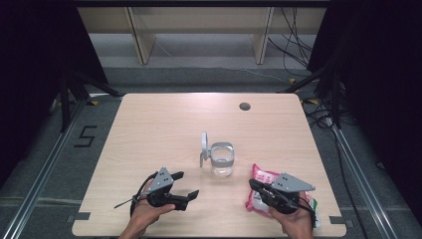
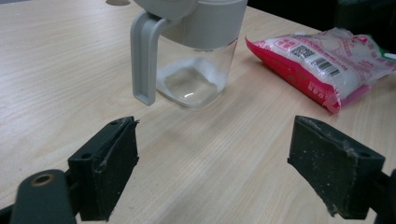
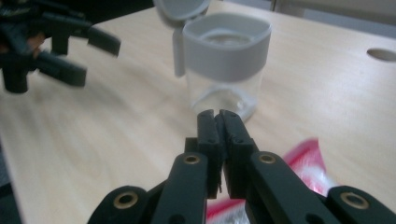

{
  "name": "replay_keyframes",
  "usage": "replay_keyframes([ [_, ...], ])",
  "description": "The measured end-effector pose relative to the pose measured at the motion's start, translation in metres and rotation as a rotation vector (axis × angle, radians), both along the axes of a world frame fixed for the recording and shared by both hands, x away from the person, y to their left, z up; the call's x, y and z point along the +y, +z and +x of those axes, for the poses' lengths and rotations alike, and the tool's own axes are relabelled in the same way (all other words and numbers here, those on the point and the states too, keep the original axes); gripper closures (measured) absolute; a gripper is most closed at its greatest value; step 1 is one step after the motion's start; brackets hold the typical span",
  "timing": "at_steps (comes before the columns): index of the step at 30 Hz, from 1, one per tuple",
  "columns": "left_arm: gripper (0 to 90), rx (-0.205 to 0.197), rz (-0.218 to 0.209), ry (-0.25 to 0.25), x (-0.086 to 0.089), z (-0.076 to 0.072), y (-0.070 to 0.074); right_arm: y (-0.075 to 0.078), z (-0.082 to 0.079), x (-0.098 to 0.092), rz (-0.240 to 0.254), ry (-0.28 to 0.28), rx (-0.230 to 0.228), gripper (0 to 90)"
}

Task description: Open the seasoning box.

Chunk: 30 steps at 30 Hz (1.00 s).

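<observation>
1. Where the light wooden table (image 1: pixel 149 124) fills the high view, a clear jar (image 1: pixel 221 160) stands upright near its middle, between the two grippers and a little farther from the person than either
2. Jar, detail: transparent body, grey collar round the mouth, grey flip lid (image 1: pixel 204 144) hinged open and standing up at the jar's left side in the high view; a thin layer of white grains lies in the bottom, seen in the left gripper view (image 2: pixel 191 84)
3. Red-and-white packet (image 1: pixel 261 186): lies flat at the near right of the table, to the right of the jar and apart from it; printed barcode and square code face up in the left gripper view (image 2: pixel 322 63)
4. Left gripper (image 1: pixel 188 188): held in the person's left hand (image 1: pixel 147 211) at the near left, low over the table, pointing toward the jar; jaws spread wide with bare table between them, nothing gripped (image 2: pixel 212 172)
5. Right gripper (image 1: pixel 253 184): held in the right hand (image 1: pixel 296 221) at the near right, above the packet's near end; jaws pressed together (image 3: pixel 217 116), tips aimed at the jar's base
6. Whether the closed right jaws pinch the packet's edge cannot be told; red film shows under and beside them in the right gripper view (image 3: pixel 308 161)
7. Round grey grommet (image 1: pixel 244 106): set in the tabletop toward the far edge, well apart from the jar
</observation>
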<state>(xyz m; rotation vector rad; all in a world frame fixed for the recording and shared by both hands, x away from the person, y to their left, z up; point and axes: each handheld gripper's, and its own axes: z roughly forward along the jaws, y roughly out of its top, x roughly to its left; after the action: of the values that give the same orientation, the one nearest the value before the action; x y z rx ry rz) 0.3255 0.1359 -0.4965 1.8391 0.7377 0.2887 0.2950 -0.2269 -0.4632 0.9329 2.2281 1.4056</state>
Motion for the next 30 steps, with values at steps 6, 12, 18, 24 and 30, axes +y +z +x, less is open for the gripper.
replay_keyframes([
  [6,14.8,0.003,-0.004,0.014,0.001,0.001,0.0,-0.006,-0.023,-0.025,-0.036,-0.013,0.003,88.1],
  [12,14.8,0.009,0.015,0.016,0.001,0.001,0.0,-0.022,-0.039,-0.039,-0.068,-0.012,0.062,88.1],
  [18,14.8,0.012,0.003,0.016,0.0,0.002,-0.002,-0.029,-0.047,-0.037,-0.124,0.007,0.085,88.1],
  [24,14.9,0.018,-0.006,0.012,0.001,0.002,-0.001,-0.034,-0.048,-0.031,-0.145,0.032,0.11,88.4],
  [30,14.9,0.021,0.005,0.022,0.002,0.003,-0.002,-0.037,-0.047,-0.03,-0.194,0.048,0.105,88.6],
])
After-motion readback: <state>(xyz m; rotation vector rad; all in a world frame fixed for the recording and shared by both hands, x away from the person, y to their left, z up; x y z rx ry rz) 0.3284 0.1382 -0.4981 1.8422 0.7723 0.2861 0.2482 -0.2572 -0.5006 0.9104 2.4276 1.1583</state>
